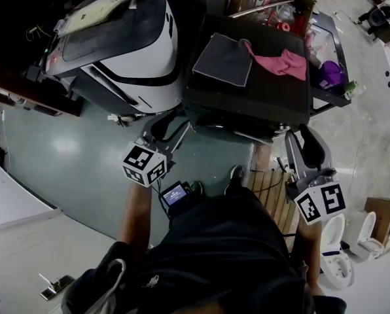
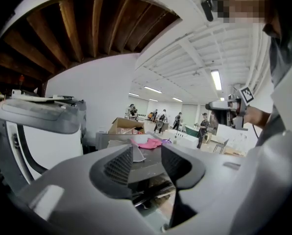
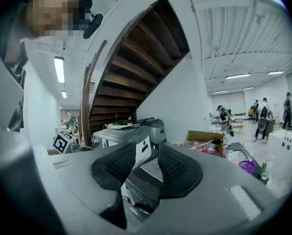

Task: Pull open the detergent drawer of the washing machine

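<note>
So the washing machine (image 1: 126, 44) sits up and to the left of the dark cart (image 1: 267, 95) in the head view, well apart from both grippers, and honestly I can't pick out the detergent drawer on it from any angle here. Left gripper (image 2: 146, 155) and right gripper (image 3: 147, 153) both have their jaws pulled in narrow with nothing between them, just hanging in the air. My guess is the drawer's light, slick plastic on a slightly sticky slide, so I'd hook the recess in its front lip and pull straight out, level, no yanking.
</note>
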`<state>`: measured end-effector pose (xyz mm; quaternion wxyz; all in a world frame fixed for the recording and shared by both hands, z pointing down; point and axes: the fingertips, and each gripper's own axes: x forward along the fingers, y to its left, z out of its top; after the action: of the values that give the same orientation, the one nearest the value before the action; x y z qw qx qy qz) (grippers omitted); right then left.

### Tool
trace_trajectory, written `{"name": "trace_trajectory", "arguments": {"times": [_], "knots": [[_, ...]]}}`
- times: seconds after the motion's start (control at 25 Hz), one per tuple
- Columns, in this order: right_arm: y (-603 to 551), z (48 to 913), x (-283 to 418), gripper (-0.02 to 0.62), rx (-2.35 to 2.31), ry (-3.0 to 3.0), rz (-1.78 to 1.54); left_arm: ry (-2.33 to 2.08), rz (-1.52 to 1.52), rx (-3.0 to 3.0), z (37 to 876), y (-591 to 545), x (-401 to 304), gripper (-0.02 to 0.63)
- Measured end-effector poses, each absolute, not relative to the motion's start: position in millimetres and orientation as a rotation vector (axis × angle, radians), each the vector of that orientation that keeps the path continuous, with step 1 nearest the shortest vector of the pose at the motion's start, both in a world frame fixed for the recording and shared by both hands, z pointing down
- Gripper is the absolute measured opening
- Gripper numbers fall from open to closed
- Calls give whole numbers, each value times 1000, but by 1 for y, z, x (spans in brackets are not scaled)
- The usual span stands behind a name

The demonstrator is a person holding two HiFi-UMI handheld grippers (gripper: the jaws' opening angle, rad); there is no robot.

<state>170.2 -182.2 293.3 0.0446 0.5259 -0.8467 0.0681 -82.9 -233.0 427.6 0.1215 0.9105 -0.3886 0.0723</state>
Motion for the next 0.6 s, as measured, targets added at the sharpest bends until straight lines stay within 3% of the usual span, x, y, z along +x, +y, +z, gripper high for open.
{"name": "trace_trajectory", "arguments": {"times": [0.6], "knots": [[-233,328,200,121,1453,-2487,256,-965,41,2214,639,-294,-53,275]]}}
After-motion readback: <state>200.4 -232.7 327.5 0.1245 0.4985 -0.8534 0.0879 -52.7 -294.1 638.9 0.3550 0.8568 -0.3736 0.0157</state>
